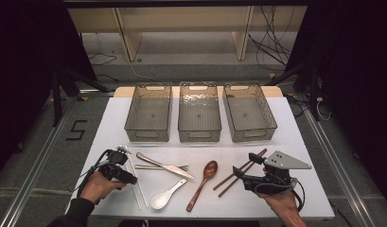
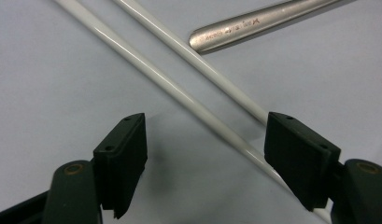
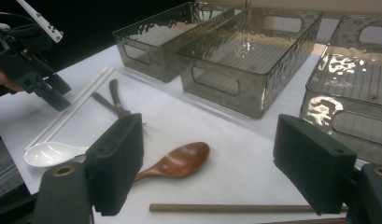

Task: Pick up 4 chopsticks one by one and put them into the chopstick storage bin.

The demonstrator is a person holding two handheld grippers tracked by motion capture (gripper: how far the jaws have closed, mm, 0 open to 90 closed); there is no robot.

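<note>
Your left gripper (image 2: 205,163), jaws apart, straddles the white chopsticks (image 2: 179,91) ready for pinching; your right gripper (image 3: 209,163), jaws likewise apart, hovers near the brown chopsticks (image 3: 235,207)

A pale wooden shelf unit (image 1: 184,28) stands beyond the table on grey floor (image 1: 39,156) (loose cables (image 1: 271,45) trailing).

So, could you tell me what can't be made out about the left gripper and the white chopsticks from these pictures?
- High view: the left gripper covers the part of the white chopsticks it would take, so any contact is hidden.
- Left gripper view: the right-hand pad hides where one chopstick passes behind it; both chopsticks are cut off by the frame edges.
- The engraving on the steel handle is too small to read.
</note>
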